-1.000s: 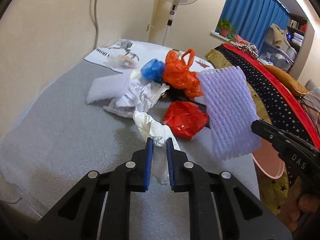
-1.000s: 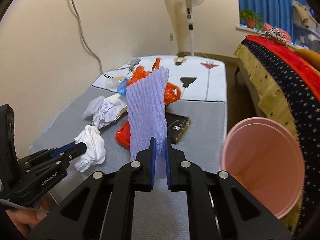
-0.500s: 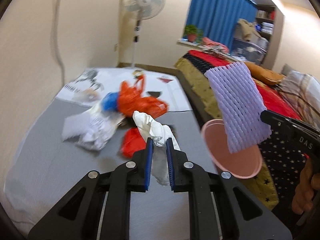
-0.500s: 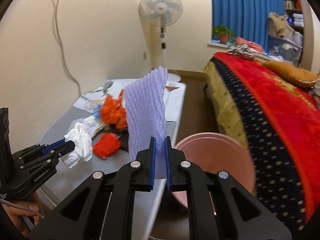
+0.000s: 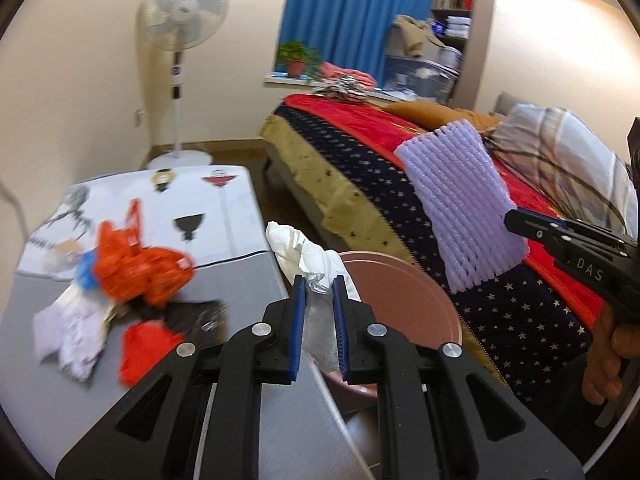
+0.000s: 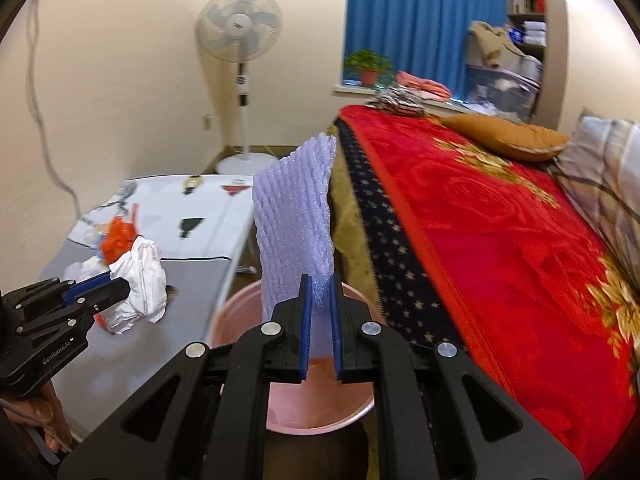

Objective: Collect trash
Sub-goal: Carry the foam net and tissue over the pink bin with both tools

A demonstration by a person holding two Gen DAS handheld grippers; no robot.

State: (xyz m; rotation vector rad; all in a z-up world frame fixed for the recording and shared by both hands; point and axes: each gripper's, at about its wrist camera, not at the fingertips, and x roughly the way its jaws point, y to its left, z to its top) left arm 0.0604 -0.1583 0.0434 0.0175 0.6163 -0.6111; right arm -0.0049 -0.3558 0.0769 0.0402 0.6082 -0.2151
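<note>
The left hand-held gripper [image 5: 318, 312] is closed tight on a white crumpled bag [image 5: 308, 258]. It holds the bag up in the air at the edge of the grey bench [image 5: 48, 384], just beside the pink bin [image 5: 404, 300]. The right hand-held gripper [image 6: 320, 324] is closed tight on a purple foam net [image 6: 294, 224]. The net stands up from the jaws, right over the open bin [image 6: 320, 408]. The bin sits on the floor between the bench and the bed [image 6: 500, 240]. More trash lies on the bench: an orange bag [image 5: 140, 268], a small red bag [image 5: 148, 350], white paper [image 5: 72, 332] and a dark flat wrapper [image 5: 196, 320]. A fan [image 6: 238, 40] stands by the wall behind the bench.
</note>
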